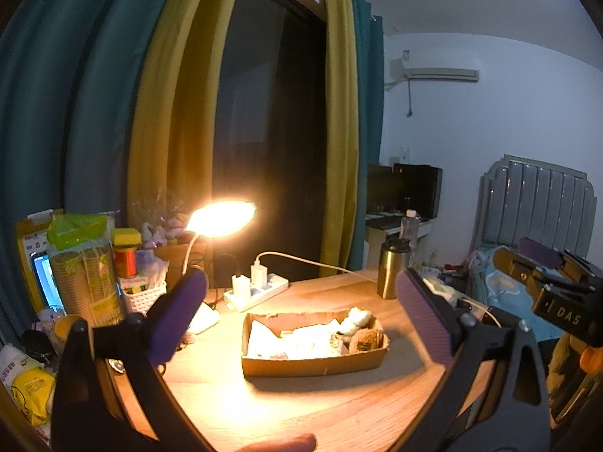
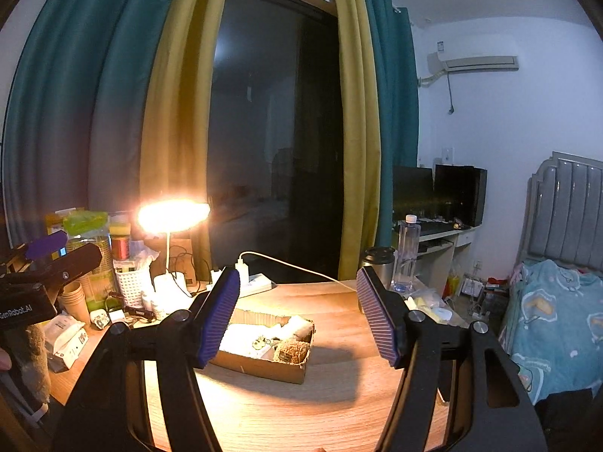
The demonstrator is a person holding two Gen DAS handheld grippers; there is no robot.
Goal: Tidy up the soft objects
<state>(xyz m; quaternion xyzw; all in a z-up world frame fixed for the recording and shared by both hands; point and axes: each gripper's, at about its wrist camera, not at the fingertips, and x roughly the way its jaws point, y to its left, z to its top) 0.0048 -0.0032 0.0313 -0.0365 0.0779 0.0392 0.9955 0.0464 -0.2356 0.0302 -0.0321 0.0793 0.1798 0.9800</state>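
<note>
Nearest the lens in the left wrist view stood the left gripper point(image 1: 301, 301), its two purple-padded fingers point(image 1: 424, 316) spread wide apart with nothing between them, held above a wooden desk point(image 1: 339, 410). The right gripper point(image 2: 297, 312) showed the same in its own view: ribbed purple fingers point(image 2: 220, 316) well apart, empty, hovering over the desk. Framed between both sets of fingers lay a shallow cardboard tray point(image 1: 312, 365), resting on the desktop under the light. Inside it the soft objects were gathered: a brown plush toy point(image 1: 367, 340) at the right end, a white plush point(image 1: 356, 320) just behind it against the back wall, and pale folded cloths point(image 1: 279, 341) filling the left and middle, too overexposed to tell apart. A lit desk lamp point(image 1: 220, 218) glared above the tray's far left, and behind the tray sat a white power strip point(image 1: 256, 290) with chargers plugged in and a white cable point(image 1: 312, 261) running off to the right. A steel tumbler point(image 1: 392, 267) stood at the desk's far right edge, with a clear water bottle point(image 2: 406, 252) near it. To the left, a clutter included stacked paper cups point(image 1: 84, 282) and a white basket point(image 1: 145, 295). Beyond hung teal and yellow curtains point(image 1: 339, 113) around a dark window point(image 1: 271, 113), and a bed with a blue blanket point(image 2: 554, 320) lay at right.
</note>
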